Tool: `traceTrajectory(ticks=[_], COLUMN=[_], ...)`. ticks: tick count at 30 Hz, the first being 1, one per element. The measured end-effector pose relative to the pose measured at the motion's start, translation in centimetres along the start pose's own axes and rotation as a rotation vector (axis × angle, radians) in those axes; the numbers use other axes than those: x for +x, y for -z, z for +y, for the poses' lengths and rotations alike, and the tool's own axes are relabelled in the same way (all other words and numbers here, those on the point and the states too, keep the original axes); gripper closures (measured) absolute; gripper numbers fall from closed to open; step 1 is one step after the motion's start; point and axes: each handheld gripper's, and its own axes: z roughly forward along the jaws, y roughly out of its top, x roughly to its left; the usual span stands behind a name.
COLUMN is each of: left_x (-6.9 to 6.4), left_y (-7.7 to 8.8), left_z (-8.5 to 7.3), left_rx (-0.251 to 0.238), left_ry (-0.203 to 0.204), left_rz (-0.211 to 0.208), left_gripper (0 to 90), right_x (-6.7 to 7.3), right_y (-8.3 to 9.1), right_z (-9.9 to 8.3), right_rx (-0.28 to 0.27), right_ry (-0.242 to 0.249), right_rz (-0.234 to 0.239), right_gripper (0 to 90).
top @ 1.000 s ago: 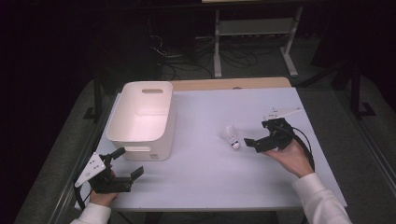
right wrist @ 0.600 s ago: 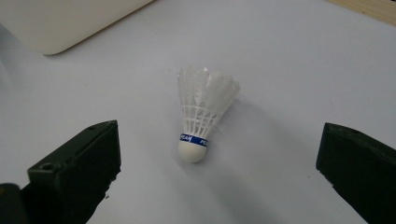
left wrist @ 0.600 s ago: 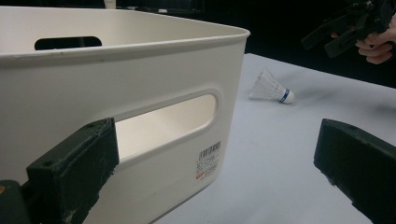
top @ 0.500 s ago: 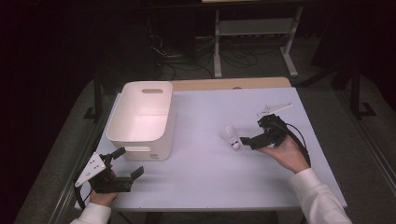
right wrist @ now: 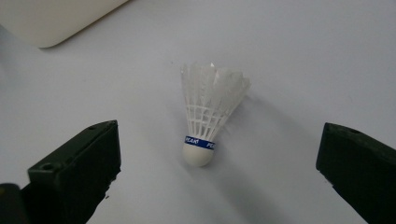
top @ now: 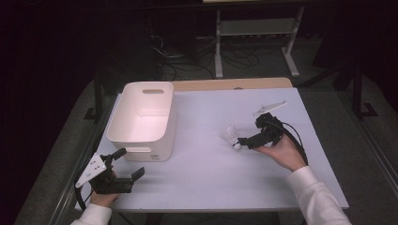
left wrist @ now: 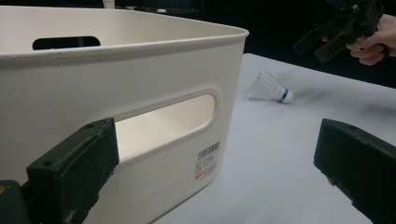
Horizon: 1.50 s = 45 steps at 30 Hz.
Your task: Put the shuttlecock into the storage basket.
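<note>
The shuttlecock (right wrist: pixel 208 116) looks very light and fragile: its thin white feather skirt would crush or splay under a hard squeeze, while the rounded cork under the blue band is firm and small, likely to roll or skid if nudged. The better hold is probably across the cork and band, closed gently.

It lies on its side on the white table (top: pixel 211 164), to the right of the white storage bin (top: pixel 143 119) and well apart from it. The right gripper (top: pixel 248 140) is just beside the shuttlecock, jaws spread wide either side of the cork, touching nothing. The left gripper (top: pixel 127 164) is released too, empty, near the bin's front wall.
</note>
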Motion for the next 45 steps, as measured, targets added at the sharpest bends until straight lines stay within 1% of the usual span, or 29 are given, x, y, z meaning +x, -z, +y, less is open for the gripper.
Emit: traceTrajectory(ticks=[2, 3, 4, 8, 10, 14, 16, 18, 22, 24, 35, 41, 45], left_x=[0.0, 0.0, 0.0, -0.1, -0.1, -0.1, -0.1, -0.1, -0.1, -0.1, 0.0, -0.1, -0.1], left_y=[0.0, 0.0, 0.0, 0.0, 0.0, 0.0, 0.0, 0.0, 0.0, 0.0, -0.1, 0.0, 0.0], left_z=[0.0, 0.0, 0.0, 0.0, 0.0, 0.0, 0.0, 0.0, 0.0, 0.0, 0.0, 0.0, 0.0], left_rx=[0.0, 0.001, 0.001, 0.0, 0.0, 0.0, 0.0, 0.0, 0.0, 0.0, -0.002, -0.001, -0.002], left_ry=[0.0, 0.0, 0.0, 0.004, 0.005, 0.004, 0.005, 0.006, 0.005, 0.005, 0.006, 0.006, 0.006], left_rz=[0.0, -0.001, -0.001, -0.004, -0.006, -0.007, -0.008, -0.009, -0.008, -0.009, -0.01, -0.011, -0.012], left_gripper=[0.0, 0.0, 0.0, 0.0, 0.0, 0.0, 0.0, 0.0, 0.0, 0.0, 0.0, 0.0, 0.0], right_x=[0.0, 0.0, 0.0, 0.0, 0.0, -0.3, -0.4, -0.6, -0.8, -1.0, -1.5, -1.7, -1.8], right_y=[-0.2, -0.3, -0.4, -0.9, -1.0, -1.6, -1.9, -2.4, -2.8, -3.2, -4.4, -5.0, -5.4], right_z=[0.1, 0.1, 0.1, 0.2, 0.3, 0.3, 0.3, 0.3, 0.3, 0.3, 0.2, 0.2, 0.1], right_rx=[0.004, 0.009, 0.014, 0.039, 0.043, 0.069, 0.083, 0.104, 0.122, 0.136, 0.17, 0.177, 0.184], right_ry=[-0.01, -0.013, -0.009, -0.019, -0.023, -0.034, -0.048, -0.071, -0.083, -0.083, -0.11, -0.123, -0.121], right_rz=[0.001, 0.008, 0.005, 0.011, 0.01, 0.015, 0.014, 0.014, 0.02, 0.032, 0.046, 0.054, 0.063], right_gripper=[0.0, 0.0, 0.0, 0.0, 0.0, 0.0, 0.0, 0.0, 0.0, 0.0, 0.0, 0.0, 0.0])
